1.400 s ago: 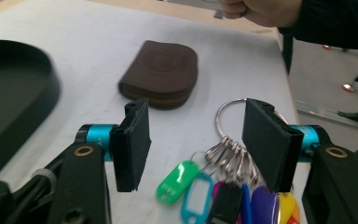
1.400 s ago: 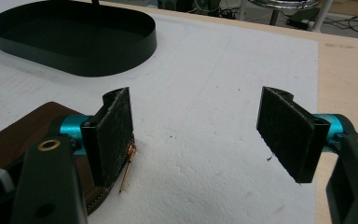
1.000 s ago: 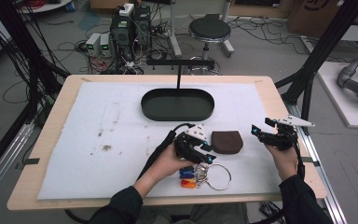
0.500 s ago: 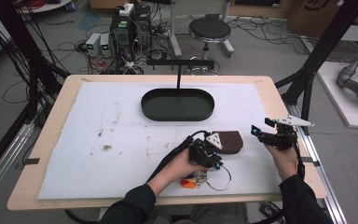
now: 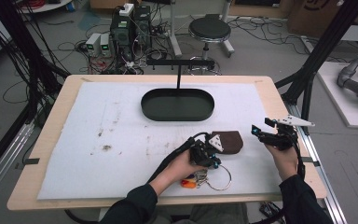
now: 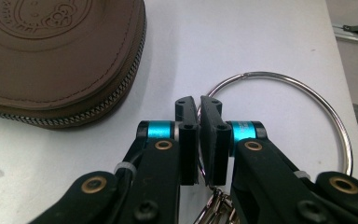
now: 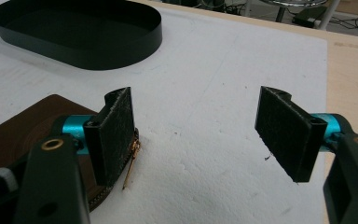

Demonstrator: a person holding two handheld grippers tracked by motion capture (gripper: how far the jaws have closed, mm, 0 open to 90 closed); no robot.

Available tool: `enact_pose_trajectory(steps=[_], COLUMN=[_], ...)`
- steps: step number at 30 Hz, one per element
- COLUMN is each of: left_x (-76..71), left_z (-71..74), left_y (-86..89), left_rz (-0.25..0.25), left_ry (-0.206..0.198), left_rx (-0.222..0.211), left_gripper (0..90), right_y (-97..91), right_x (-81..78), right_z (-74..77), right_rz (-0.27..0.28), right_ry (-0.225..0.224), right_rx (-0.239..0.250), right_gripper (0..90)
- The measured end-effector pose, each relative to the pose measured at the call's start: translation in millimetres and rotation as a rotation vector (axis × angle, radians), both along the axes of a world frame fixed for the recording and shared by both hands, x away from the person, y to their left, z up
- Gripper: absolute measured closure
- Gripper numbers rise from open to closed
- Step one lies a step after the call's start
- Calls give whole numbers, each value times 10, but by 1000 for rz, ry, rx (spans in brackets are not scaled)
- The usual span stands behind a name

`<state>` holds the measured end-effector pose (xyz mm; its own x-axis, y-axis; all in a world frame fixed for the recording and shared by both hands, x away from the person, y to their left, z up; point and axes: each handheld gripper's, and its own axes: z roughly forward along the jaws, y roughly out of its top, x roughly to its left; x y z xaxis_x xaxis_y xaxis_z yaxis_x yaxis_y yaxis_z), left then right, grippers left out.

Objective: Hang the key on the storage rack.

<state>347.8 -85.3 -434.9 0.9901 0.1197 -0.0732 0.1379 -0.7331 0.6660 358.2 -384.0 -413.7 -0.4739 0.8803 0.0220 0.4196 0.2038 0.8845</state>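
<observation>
**Left gripper clamped on the key ring beside the brown pouch**

The left gripper [image 6: 199,135] had its jaws pressed together on the thin wire of a large metal key ring [image 6: 307,100], gripping it at the ring's near edge; the loop arced away to the right over the white mat [image 5: 98,140]. In the high view the ring [image 5: 221,179] lay at the front of the mat, with a bunch of keys and an orange tag [image 5: 188,183] just beside the person's left hand [image 5: 179,165]. A brown zipped leather pouch [image 6: 51,56], embossed on top, sat just beside the left gripper, apart from the ring.

The right gripper [image 7: 196,135] hovered with its jaws spread wide and nothing between them; the pouch's zipper pull [image 7: 131,163] lay near its left jaw. From above, this gripper [image 5: 272,135] stood to the right of the pouch [image 5: 228,141], near the mat's edge.

Farther back, a black oval tray [image 5: 177,112] rested on the mat, well apart from the pouch and ring
</observation>
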Motion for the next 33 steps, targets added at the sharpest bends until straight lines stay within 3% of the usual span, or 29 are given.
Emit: enact_pose_trajectory(steps=[6,11,16,22,28,33], left_x=[45,43,-23,-141,-210,-240], left_z=[73,228,376,441,452,436], left_y=[194,388,508,565,587,579], left_rz=[28,55,62,30,-12,-39], left_ry=[11,-39,-98,-137,-111,-84], left_rx=[-70,-162,-221,-240,-261,-246], left_gripper=[862,862,862,862,860,856], right_y=[3,7,3,1,6,2], right_x=[0,0,1,0,3,3], right_z=[-1,-1,0,1,-2,0], right_rz=[1,-1,-3,-8,-8,-10], right_ry=[-1,-1,-4,-3,-5,-6], right_rx=[0,-1,-2,-2,-1,0], right_gripper=[288,288,288,288,288,288])
